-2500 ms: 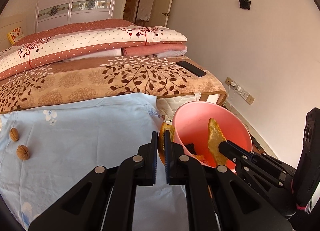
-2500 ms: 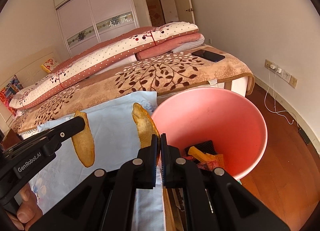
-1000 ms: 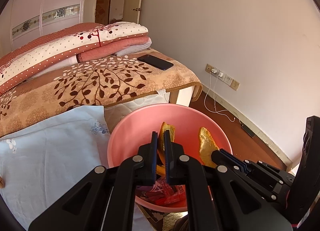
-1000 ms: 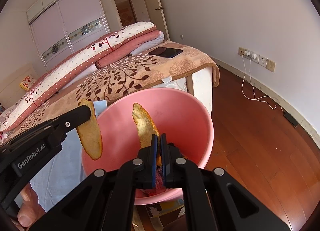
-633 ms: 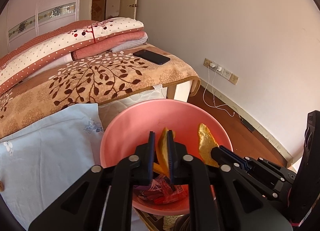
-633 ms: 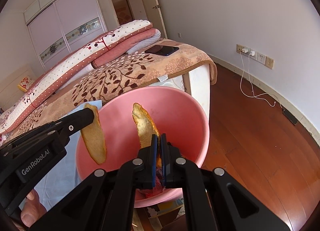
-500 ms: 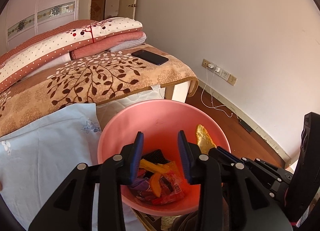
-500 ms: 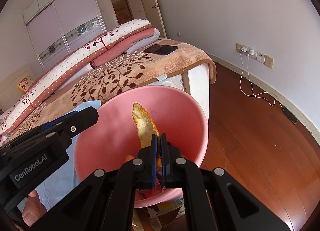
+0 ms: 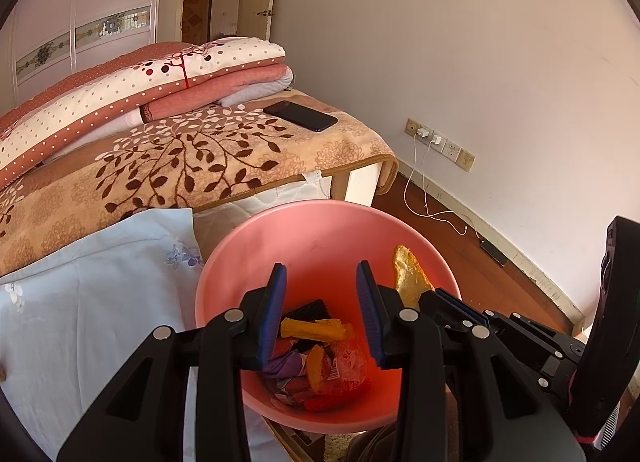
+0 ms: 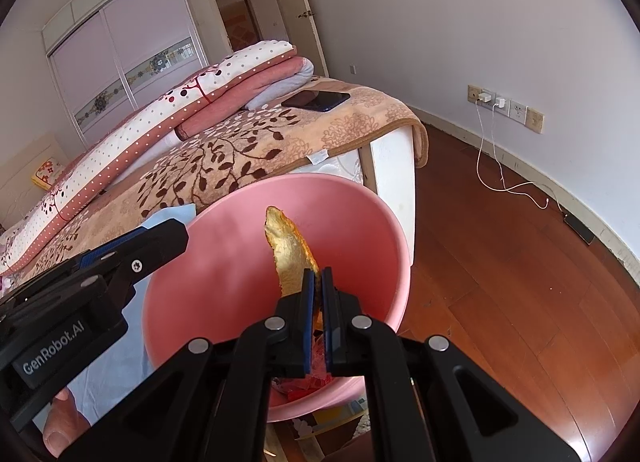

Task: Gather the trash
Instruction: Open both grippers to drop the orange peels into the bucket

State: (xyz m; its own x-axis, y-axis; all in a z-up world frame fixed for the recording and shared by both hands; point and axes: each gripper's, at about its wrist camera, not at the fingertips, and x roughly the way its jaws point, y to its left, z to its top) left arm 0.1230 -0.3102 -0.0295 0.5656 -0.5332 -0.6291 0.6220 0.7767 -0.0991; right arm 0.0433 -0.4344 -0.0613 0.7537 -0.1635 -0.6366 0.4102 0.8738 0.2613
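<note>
A pink trash bin [image 9: 280, 230] stands by the bed's edge, also in the right wrist view [image 10: 224, 262]. Inside lie wrappers and orange peel pieces [image 9: 316, 346]. My left gripper [image 9: 322, 314] is open and empty above the bin's mouth. My right gripper [image 10: 316, 294] is shut on an orange peel [image 10: 290, 248] and holds it upright over the bin. That peel also shows in the left wrist view [image 9: 408, 276], beside the right gripper.
A light blue sheet [image 9: 92, 294] covers the bed's near part. A leaf-patterned blanket [image 9: 180, 166] carries a black phone [image 9: 300, 115] and folded quilts [image 9: 140, 82]. White charger cables [image 10: 500, 166] hang from wall sockets over the wooden floor [image 10: 500, 282].
Both grippers moved from over the sheet to above the bin. My left gripper opened and its peel fell into the bin. The right gripper stays shut on its peel.
</note>
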